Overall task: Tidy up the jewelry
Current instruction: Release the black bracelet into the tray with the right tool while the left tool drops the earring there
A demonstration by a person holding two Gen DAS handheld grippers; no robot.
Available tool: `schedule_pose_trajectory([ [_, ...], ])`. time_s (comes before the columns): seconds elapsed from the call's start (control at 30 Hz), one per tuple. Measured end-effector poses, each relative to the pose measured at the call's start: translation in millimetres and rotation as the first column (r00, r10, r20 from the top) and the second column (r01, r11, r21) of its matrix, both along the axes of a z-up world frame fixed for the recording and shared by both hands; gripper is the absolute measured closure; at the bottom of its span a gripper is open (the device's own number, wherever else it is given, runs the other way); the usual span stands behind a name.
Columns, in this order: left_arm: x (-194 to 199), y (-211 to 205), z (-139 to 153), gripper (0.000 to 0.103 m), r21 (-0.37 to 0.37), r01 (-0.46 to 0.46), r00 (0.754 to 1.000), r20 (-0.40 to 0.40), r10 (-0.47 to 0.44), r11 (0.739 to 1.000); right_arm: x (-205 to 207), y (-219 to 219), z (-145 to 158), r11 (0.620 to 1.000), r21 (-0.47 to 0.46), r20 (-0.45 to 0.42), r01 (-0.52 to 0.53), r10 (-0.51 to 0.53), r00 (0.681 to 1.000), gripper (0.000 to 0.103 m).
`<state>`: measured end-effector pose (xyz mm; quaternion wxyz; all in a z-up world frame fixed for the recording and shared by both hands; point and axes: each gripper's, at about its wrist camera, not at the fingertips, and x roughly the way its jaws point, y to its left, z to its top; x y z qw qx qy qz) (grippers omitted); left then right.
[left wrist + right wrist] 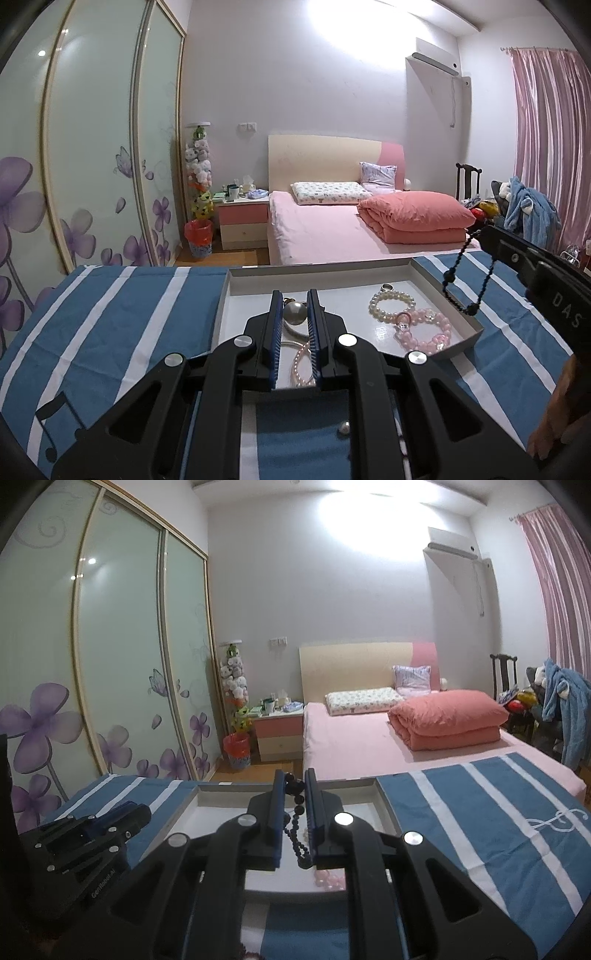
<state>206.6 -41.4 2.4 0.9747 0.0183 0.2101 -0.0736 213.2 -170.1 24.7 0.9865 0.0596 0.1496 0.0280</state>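
A shallow white tray (317, 271) lies on a blue-and-white striped cloth. In it are a white pearl bracelet (390, 306), a pink bead bracelet (424, 330), a small ring (386, 287), a large pearl pendant (294, 313) and a pink bead strand (301, 363). My left gripper (295, 299) hovers over the tray's left part, its jaws a little apart around the pendant, not clearly pinching it. My right gripper (295, 781) is shut on a dark bead necklace (297, 827), which hangs in a loop over the tray's right edge (467, 280).
The striped cloth (110, 314) spreads on both sides of the tray. A loose pearl (344, 428) lies on the cloth near the front. A pink bed (332, 229), nightstand (242, 221) and sliding wardrobe (92, 147) stand behind.
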Motion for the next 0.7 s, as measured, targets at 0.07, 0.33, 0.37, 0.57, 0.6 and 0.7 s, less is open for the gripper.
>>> schedule_pose_trajectory([
  [0.07, 9, -2, -2, 0.089, 0.002, 0.004, 1.0, -0.008, -0.004, 1.0, 10, -2, -3, 1.0, 0.006, -0.015, 0.001, 0.0, 1.0, 0.092],
  [0.33, 44, -4, -15, 0.089, 0.003, 0.012, 0.998, -0.06, -0.012, 1.0, 56, -7, -19, 0.999, 0.035, -0.093, 0.007, -0.004, 0.996, 0.092],
  [0.37, 46, -4, -17, 0.089, 0.001, 0.013, 0.998, -0.067, -0.013, 1.0, 63, -8, -22, 0.999, 0.039, -0.106, 0.008, -0.004, 0.994, 0.092],
  [0.57, 61, -9, -29, 0.089, 0.0, 0.023, 0.993, -0.114, -0.023, 1.0, 89, -12, -36, 0.998, 0.06, -0.169, 0.001, 0.009, 0.986, 0.091],
  [0.6, 62, -8, -30, 0.089, 0.001, 0.024, 0.992, -0.12, -0.024, 1.0, 92, -13, -39, 0.998, 0.066, -0.18, 0.001, 0.011, 0.984, 0.091],
  [0.7, 65, -11, -33, 0.089, 0.001, 0.029, 0.991, -0.133, -0.028, 1.0, 99, -13, -46, 0.997, 0.079, -0.211, 0.003, 0.014, 0.977, 0.091],
])
